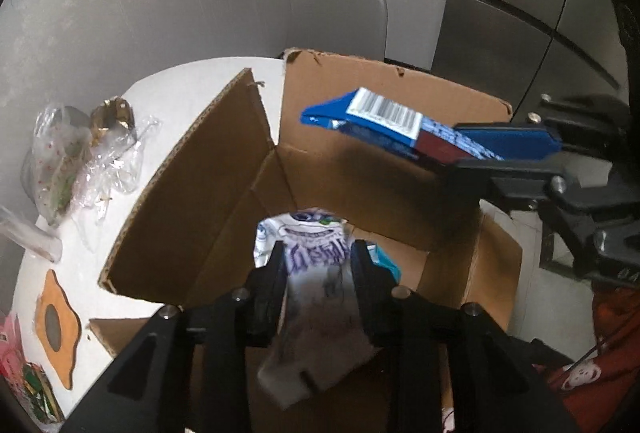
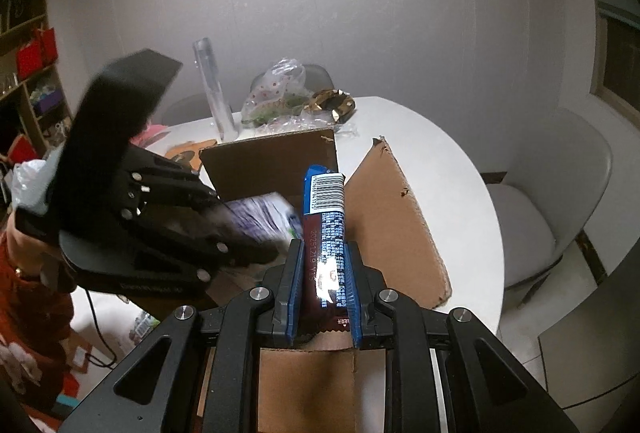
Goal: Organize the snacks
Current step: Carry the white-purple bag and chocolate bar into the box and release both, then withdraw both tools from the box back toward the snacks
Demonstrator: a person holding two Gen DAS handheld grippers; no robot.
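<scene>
An open cardboard box [image 1: 224, 201] stands at the edge of a white round table [image 1: 180, 85]; it also shows in the right wrist view [image 2: 392, 225]. My left gripper [image 1: 318, 253] is shut on a white and purple snack bag [image 1: 320, 285] and holds it over the box opening; the same bag [image 2: 264, 217] is blurred in the right wrist view. My right gripper [image 2: 322, 253] is shut on a blue and dark red snack bar pack [image 2: 326, 217] with a barcode. The pack [image 1: 384, 121] hangs over the box's far side in the left wrist view. A teal pack [image 1: 386, 261] lies inside the box.
Clear plastic bags [image 1: 76, 161] and a gold wrapper [image 1: 112, 117] lie on the table's far side, with a clear tube [image 2: 214, 93] standing near them. An orange coaster [image 1: 56, 325] lies near the box. A grey chair [image 2: 560, 201] stands by the table.
</scene>
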